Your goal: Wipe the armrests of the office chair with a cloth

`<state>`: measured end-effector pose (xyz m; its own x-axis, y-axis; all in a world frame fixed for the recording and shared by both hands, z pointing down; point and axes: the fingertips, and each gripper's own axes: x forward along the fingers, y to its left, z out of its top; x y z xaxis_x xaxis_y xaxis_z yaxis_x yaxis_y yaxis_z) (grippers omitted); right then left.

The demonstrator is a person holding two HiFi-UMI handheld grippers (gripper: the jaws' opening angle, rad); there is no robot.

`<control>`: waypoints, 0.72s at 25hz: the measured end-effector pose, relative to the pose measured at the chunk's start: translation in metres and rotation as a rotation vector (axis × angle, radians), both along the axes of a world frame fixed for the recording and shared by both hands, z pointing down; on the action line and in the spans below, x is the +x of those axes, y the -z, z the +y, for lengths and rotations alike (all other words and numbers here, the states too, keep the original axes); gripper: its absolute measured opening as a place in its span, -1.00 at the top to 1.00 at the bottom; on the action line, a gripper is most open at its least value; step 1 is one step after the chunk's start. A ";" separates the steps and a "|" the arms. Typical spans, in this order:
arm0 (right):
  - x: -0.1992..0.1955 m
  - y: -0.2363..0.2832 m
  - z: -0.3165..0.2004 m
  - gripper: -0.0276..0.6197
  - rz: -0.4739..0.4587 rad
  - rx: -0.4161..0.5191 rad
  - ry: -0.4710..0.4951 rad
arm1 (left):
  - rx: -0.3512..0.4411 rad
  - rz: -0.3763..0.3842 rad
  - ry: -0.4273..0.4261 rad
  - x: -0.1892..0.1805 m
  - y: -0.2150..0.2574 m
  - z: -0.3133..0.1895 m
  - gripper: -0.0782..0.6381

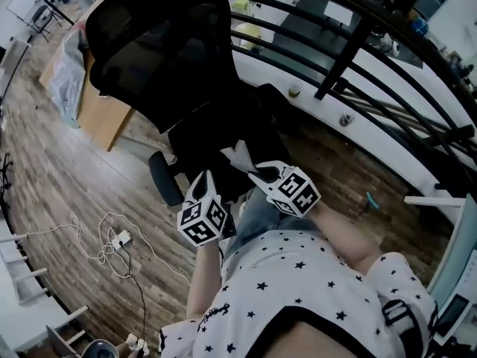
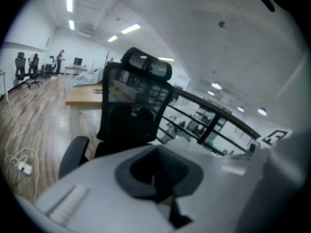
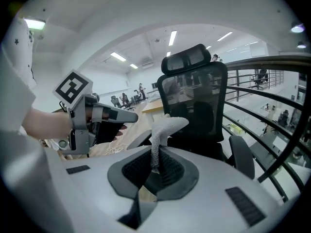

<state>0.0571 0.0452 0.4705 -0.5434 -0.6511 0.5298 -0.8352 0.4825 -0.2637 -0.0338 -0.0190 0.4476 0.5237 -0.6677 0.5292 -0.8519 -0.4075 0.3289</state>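
1. The office chair is black, with a mesh back and a headrest. It stands on the wood floor beside a dark railing, with its seat turned toward the person.
2. One padded armrest sits low at the left of the head view, near the left gripper. The other armrest shows at the right of the right gripper view. Nothing touches either one, so I judge the wiping has not started.
3. The left gripper has its jaws pressed together with nothing between them. It is held off the chair.
4. The right gripper is clamped on the cloth.
5. The cloth is a small pale knit piece. It stands up out of the jaws and flops over at the top, hanging in the air in front of the seat.
6. To wipe well, lower the cloth's loose end flat onto an armrest pad so that fabric, not jaw, meets the surface. Then draw it along the full length and over the edges. The free gripper could steady the chair, which probably swivels.
7. No brand or writing can be read. The only print is the black-and-white square markers on the gripper cubes.
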 end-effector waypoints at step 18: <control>0.114 -0.003 -0.029 0.83 0.027 0.019 -0.227 | -0.044 -0.022 -0.213 0.105 -0.030 -0.021 0.77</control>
